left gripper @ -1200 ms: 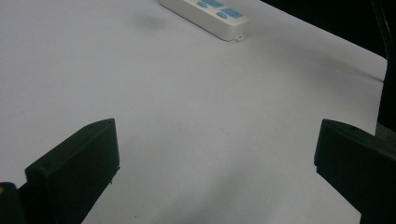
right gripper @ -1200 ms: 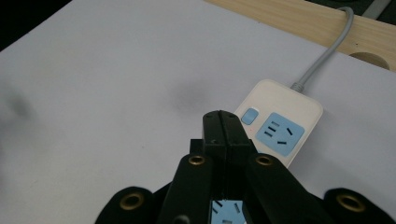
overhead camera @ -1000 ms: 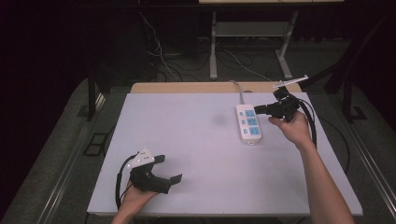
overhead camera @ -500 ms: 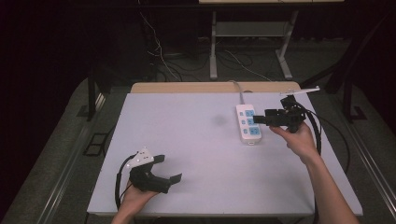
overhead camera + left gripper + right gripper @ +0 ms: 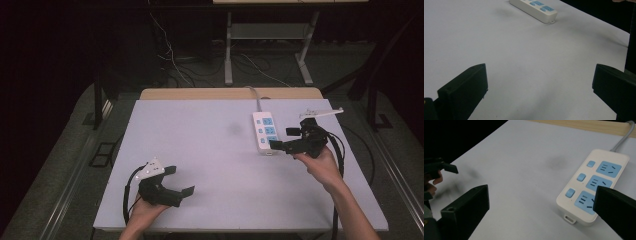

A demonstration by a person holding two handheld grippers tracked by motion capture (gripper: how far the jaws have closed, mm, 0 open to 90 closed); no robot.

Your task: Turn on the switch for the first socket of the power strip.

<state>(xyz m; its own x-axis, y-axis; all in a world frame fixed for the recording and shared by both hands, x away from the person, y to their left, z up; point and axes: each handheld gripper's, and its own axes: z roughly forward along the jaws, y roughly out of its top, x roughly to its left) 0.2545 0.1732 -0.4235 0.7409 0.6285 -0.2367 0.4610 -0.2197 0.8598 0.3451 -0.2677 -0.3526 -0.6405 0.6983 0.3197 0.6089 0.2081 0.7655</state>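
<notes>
A white power strip (image 5: 265,131) with three blue sockets and three blue switches lies at the right of the white table top (image 5: 215,150). My right gripper (image 5: 283,138) hovers just right of the strip's near end, open, with nothing between its jaws. In the right gripper view the strip (image 5: 594,182) lies ahead at the right, its nearest socket partly behind the right jaw. My left gripper (image 5: 180,180) rests near the front left edge, open and empty. The left gripper view has the power strip (image 5: 536,8) far off at the top.
The strip's grey cable (image 5: 255,97) runs off over the wooden back edge (image 5: 230,93). Loose cables (image 5: 175,65) and a metal desk frame (image 5: 270,35) stand on the dark floor behind. A wide stretch of bare white surface lies between the two grippers.
My right gripper has come down from the far right corner toward the near end of the power strip. The left gripper has stayed where it was.
</notes>
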